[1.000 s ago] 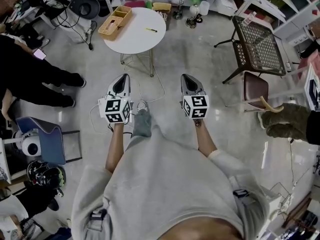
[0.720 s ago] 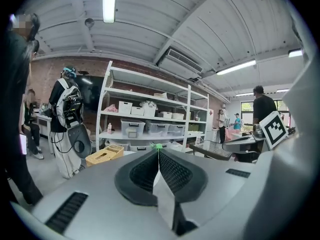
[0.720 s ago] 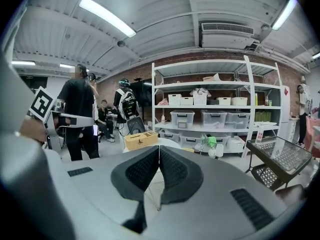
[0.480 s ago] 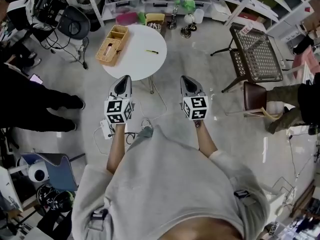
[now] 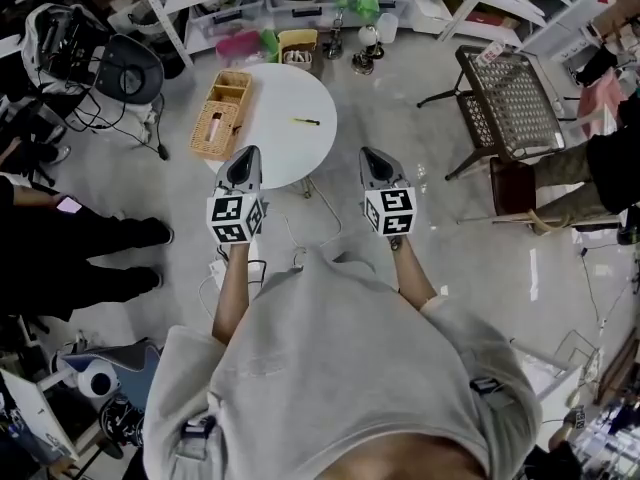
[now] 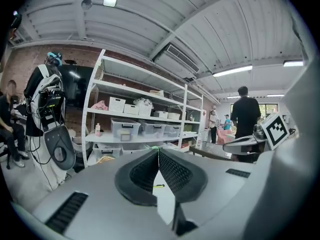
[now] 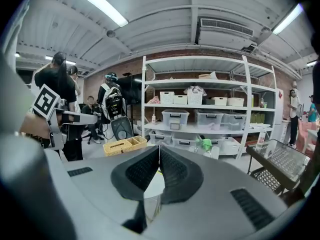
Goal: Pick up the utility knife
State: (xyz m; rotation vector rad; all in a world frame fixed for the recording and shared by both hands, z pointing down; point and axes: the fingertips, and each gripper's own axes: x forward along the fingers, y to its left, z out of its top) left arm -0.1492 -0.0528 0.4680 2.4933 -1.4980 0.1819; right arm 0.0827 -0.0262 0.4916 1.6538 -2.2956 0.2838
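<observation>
The utility knife (image 5: 306, 121), small, yellow and black, lies on the round white table (image 5: 285, 148) ahead of me; in the left gripper view the knife (image 6: 158, 186) shows as a small sliver below the closed jaws. My left gripper (image 5: 246, 156) is held over the table's near edge, shut and empty, its jaws meeting at the tip (image 6: 159, 153). My right gripper (image 5: 368, 155) hovers over the floor just right of the table, also shut with nothing in it (image 7: 159, 149). Both are well short of the knife.
A woven tray (image 5: 222, 115) sits on the table's left side and shows in the right gripper view too (image 7: 124, 144). Shelving with bins (image 5: 250, 13) stands behind. A wire chair (image 5: 510, 93) is at right, people's legs (image 5: 90, 238) at left, cables (image 5: 300, 238) on the floor.
The table and shelves have drawn closer as I walked forward; the left gripper's tip now overlaps the table's near edge. Both grippers stayed shut, side by side.
</observation>
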